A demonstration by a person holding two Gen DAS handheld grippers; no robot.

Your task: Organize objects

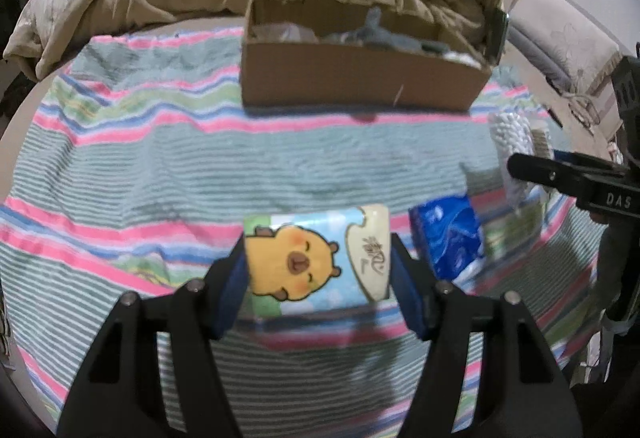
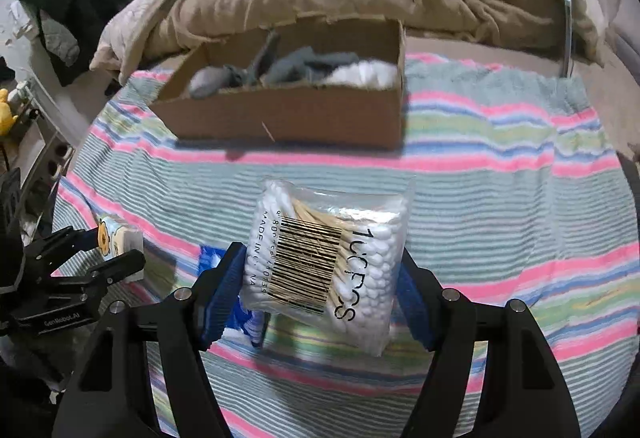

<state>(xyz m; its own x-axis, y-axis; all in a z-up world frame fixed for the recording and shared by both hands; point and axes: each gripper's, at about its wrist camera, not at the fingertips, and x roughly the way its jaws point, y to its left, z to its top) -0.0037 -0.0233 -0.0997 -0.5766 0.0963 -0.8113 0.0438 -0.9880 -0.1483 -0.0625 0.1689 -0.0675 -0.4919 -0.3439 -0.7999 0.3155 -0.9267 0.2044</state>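
Holding a tissue pack [image 1: 316, 258] printed with a cartoon capybara, the left gripper [image 1: 318, 270] clamps it above the striped towel [image 1: 160, 173]. At twelve o'clock, the cardboard box [image 1: 360, 77] contains grey socks [image 2: 288, 67] and something white. The right gripper [image 2: 320, 278] pinches a cotton swab bag [image 2: 332, 258]; a blue packet [image 1: 448, 238] lies at three o'clock of the tissues.

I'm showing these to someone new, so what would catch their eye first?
Probably the cartoon tissue pack clamped in the left gripper and the bag of cotton swabs clamped in the right gripper. Behind them, an open cardboard box holding grey cloth sits on the striped towel.
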